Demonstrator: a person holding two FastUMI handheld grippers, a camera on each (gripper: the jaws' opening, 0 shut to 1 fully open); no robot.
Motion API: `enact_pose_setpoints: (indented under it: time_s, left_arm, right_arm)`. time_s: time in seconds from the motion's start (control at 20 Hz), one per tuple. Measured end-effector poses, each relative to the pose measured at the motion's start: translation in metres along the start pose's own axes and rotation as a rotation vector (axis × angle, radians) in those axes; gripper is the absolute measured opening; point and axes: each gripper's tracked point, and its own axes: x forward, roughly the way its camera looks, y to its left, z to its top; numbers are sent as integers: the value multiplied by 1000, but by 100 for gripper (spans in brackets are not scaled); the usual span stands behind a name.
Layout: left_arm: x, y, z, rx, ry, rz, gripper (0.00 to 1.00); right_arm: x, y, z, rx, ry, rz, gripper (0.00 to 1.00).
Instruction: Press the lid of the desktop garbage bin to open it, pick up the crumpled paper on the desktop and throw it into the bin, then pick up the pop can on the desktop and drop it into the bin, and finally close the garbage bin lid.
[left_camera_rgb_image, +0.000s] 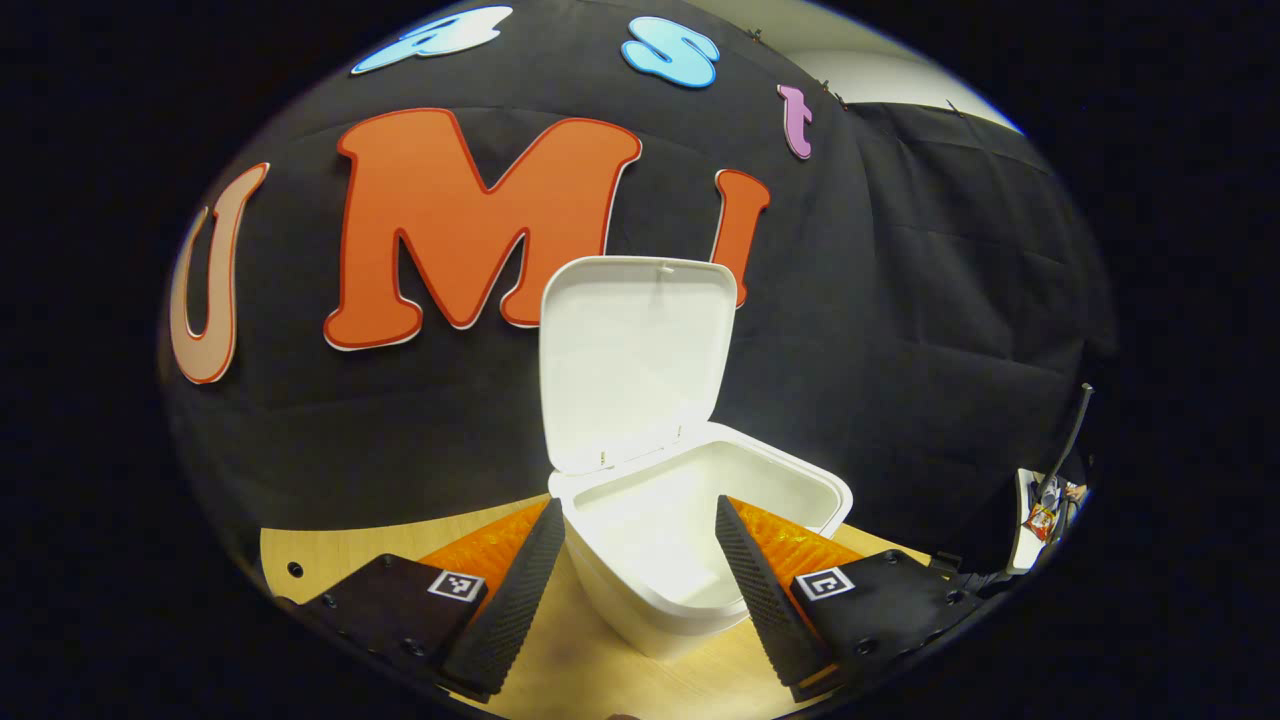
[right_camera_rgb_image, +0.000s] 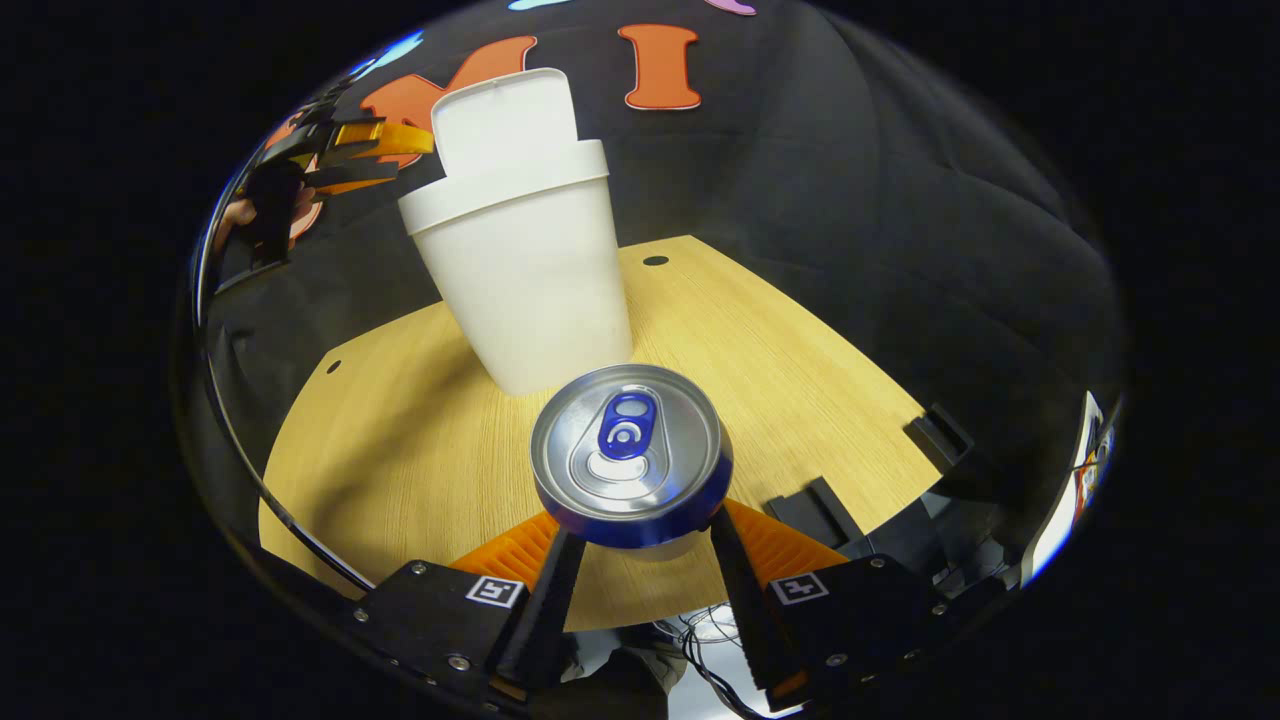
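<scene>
In the right gripper view, the right gripper (right_camera_rgb_image: 632, 530) holds a blue-sided aluminium pop can (right_camera_rgb_image: 630, 455) with a silver top and a blue pull tab, one finger pressed on each side of the can just below its rim, so the claw is closed on the can. The can is seen from above and fills the gap between the fingertips, lifted above the light wooden desktop (right_camera_rgb_image: 800, 400) that spreads out below and ahead of the claw. Beyond the can, straight ahead and slightly to the left of the claw, stands the white plastic desktop garbage bin (right_camera_rgb_image: 530, 290), tapering toward its base, with its white hinged lid (right_camera_rgb_image: 505, 120) raised upright behind the rim. From this angle the inside of the bin is hidden. Farther off at upper left, near the bin's rim, the left gripper (right_camera_rgb_image: 350, 150) shows against the black cloth wall. In the left gripper view, the left gripper (left_camera_rgb_image: 640, 550) is spread wide with nothing between its fingers, hovering just in front of the bin (left_camera_rgb_image: 690, 540), whose near rim sits in the gap between the two fingers. The lid (left_camera_rgb_image: 630, 360) stands open, tilted back behind the opening. The part of the bin's interior that shows is plain white wall; its bottom cannot be made out.
</scene>
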Motion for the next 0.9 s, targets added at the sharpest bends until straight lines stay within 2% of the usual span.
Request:
enact_pose_setpoints:
  time_s: [0.2,0.25,0.5,0.65,0.9]
  left_arm:
    - [-34,29,-16,30,-12,75,97]
    - [-45,43,-20,55,-14,128,97]
    - [-91,75,-31,96,-46,224,97]
    - [-124,98,-47,126,-53,311,97]
    - [-174,124,-79,123,-40,415,100]
  right_arm:
    - [-4,11,40,-49,-62,31,75]
    - [-5,16,51,-57,-78,41,75]
    - [-7,33,93,-135,-135,78,75]
    - [-7,48,119,-188,-161,112,75]
    - [-10,77,190,-252,-241,169,75]
